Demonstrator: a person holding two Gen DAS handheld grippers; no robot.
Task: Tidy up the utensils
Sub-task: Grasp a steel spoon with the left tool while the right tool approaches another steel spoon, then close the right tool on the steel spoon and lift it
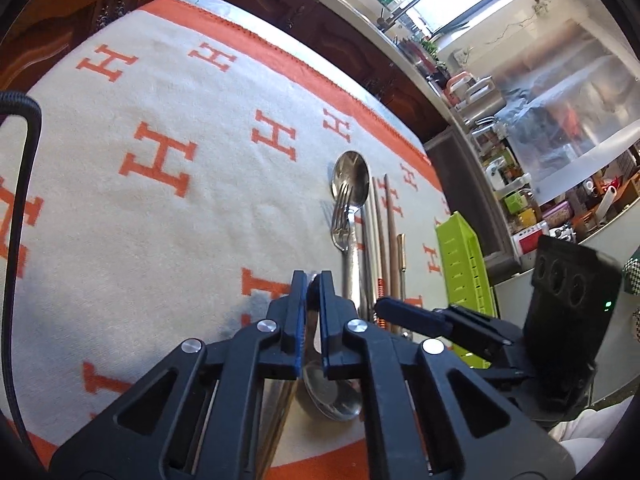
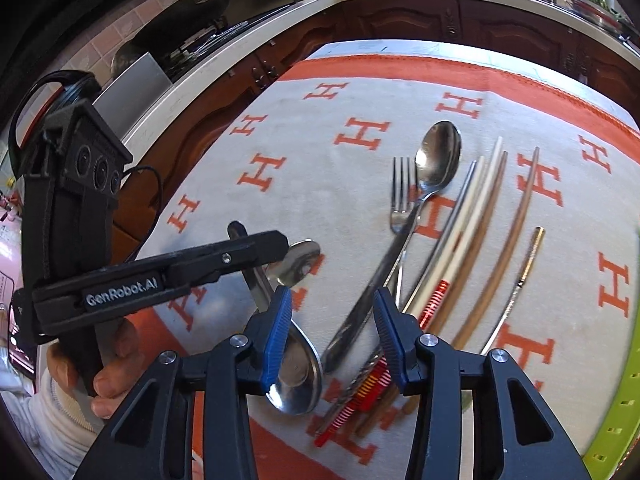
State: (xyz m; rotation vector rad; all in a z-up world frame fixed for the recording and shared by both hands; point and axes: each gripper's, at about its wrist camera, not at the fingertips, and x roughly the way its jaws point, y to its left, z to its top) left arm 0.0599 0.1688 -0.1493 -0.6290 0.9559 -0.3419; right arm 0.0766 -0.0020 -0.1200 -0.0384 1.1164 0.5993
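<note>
steel spoon (image 1: pixel 320 380) sits pinched at its handle in my left hand-held gripper (image 1: pixel 312 280), blue ribbed pads pressed together on the thin shank, bowl hanging back toward the camera. in the right wrist view this spoon's bowl (image 2: pixel 296 376) lies just beside the right hand-held gripper (image 2: pixel 332 312), whose jaws stand spread with nothing between the pads, hovering over the pile.

pile on the cloth (image 1: pixel 140 200), cream wool-like weave with orange h letters, over the counter: a second spoon (image 2: pixel 436 160) crossing a fork (image 2: pixel 402 196), pale and brown chopsticks (image 2: pixel 472 216), one slim metal-tipped stick (image 2: pixel 528 256). lime green slotted tray (image 1: pixel 464 264) stands just beside them at the right edge.

handling, my judgement: spoons are stiff, polished, slippery; grip on the flat of the handle near mid-length, not the bowl. chopsticks are light, round, prone to roll; the ones with the red ribbed sleeve (image 2: pixel 434 304) should give better purchase. fork lies under the spoon handle, so lift the spoon first.
</note>
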